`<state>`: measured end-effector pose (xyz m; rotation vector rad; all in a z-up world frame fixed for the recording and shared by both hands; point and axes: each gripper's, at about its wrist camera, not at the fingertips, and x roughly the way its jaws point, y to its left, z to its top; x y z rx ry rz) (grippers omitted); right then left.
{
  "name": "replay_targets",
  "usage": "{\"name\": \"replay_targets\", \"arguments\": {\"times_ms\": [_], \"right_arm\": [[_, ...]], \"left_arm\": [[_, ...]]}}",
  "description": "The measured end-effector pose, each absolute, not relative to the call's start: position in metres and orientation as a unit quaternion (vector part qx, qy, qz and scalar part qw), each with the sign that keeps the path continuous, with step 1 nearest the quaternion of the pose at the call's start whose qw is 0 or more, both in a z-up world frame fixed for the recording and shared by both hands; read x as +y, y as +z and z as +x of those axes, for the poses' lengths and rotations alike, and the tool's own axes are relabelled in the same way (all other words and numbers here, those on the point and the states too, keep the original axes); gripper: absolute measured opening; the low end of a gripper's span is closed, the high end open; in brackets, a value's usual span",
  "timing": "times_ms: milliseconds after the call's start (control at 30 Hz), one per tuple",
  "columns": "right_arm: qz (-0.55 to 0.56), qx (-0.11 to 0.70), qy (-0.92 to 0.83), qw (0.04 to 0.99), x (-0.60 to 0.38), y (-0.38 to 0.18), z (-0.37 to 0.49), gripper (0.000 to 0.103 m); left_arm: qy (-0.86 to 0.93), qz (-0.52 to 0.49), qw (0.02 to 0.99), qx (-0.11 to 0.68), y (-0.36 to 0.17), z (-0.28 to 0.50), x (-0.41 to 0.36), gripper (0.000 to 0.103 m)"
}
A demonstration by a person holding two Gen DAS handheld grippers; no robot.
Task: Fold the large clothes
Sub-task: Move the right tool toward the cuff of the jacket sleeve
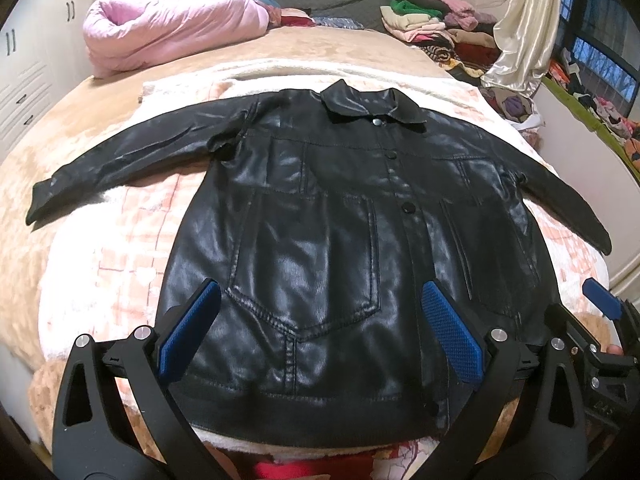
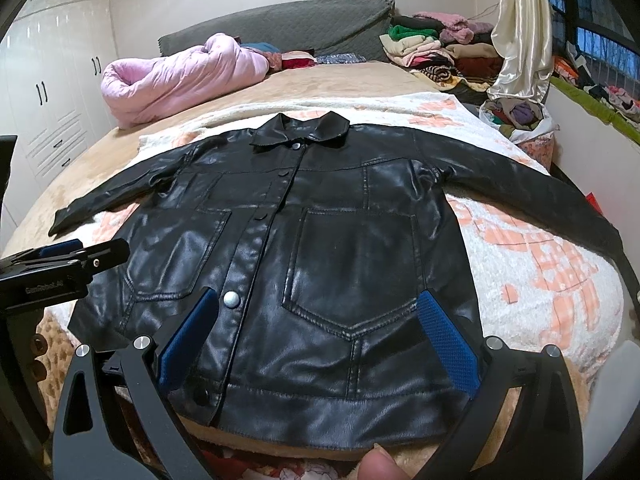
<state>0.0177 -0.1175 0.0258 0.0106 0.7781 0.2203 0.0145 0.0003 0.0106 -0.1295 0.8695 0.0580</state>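
A black leather jacket (image 1: 320,220) lies flat and face up on the bed, buttoned, collar away from me, both sleeves spread out sideways. It also shows in the right wrist view (image 2: 320,248). My left gripper (image 1: 320,312) is open and empty above the jacket's lower left half near the hem. My right gripper (image 2: 320,320) is open and empty above the lower right half. The right gripper shows at the right edge of the left wrist view (image 1: 600,320); the left gripper shows at the left edge of the right wrist view (image 2: 60,264).
The jacket rests on a white and pink blanket (image 1: 132,232) over a tan bed cover (image 2: 340,80). A rolled pink quilt (image 1: 168,28) lies at the far left. Stacks of clothes (image 1: 432,28) sit at the far right. A cream curtain (image 2: 520,28) hangs right; wardrobes (image 2: 52,92) stand left.
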Motion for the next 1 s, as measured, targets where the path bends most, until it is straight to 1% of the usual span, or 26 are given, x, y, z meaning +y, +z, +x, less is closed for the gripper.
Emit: {"name": "replay_targets", "arguments": {"times_ms": [567, 833, 1000], "right_arm": [[0.012, 0.376, 0.096, 0.922, -0.13, 0.034, 0.073, 0.099], [0.035, 0.374, 0.074, 0.924, -0.143, 0.04, 0.108, 0.099], [0.06, 0.38, 0.042, 0.922, -0.167, 0.04, 0.135, 0.099]], "left_arm": [[0.019, -0.066, 0.902, 0.426, 0.016, 0.064, -0.003, 0.094], [0.02, -0.072, 0.898, 0.433, 0.018, 0.098, -0.005, 0.094], [0.011, -0.072, 0.895, 0.44, 0.018, 0.12, -0.013, 0.094]]}}
